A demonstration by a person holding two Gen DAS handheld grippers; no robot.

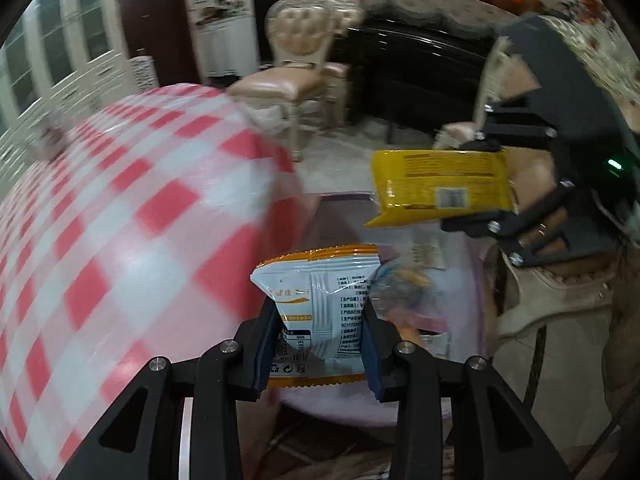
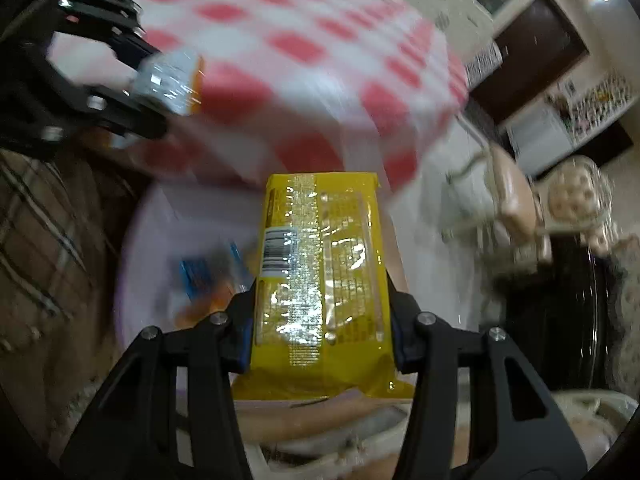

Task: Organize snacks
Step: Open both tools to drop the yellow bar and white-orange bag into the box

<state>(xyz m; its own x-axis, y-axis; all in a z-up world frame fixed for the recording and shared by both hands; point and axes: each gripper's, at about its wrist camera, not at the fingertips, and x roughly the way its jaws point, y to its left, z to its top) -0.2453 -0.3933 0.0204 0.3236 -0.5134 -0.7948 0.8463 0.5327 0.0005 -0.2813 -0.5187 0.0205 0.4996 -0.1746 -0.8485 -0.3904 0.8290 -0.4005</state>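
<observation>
My left gripper is shut on a white snack packet with orange edges, held upright between the blue pads. My right gripper is shut on a yellow snack packet. In the left wrist view the right gripper shows at the upper right with the yellow packet. The right wrist view has the left gripper at the upper left, carrying the white packet. Both packets hang over a pale pink bin that holds a few blurred wrappers.
A table with a red-and-white checked cloth stands beside the bin. Padded beige chairs and a black cabinet lie beyond. A chair's carved edge is close at the right. Plaid fabric fills the left.
</observation>
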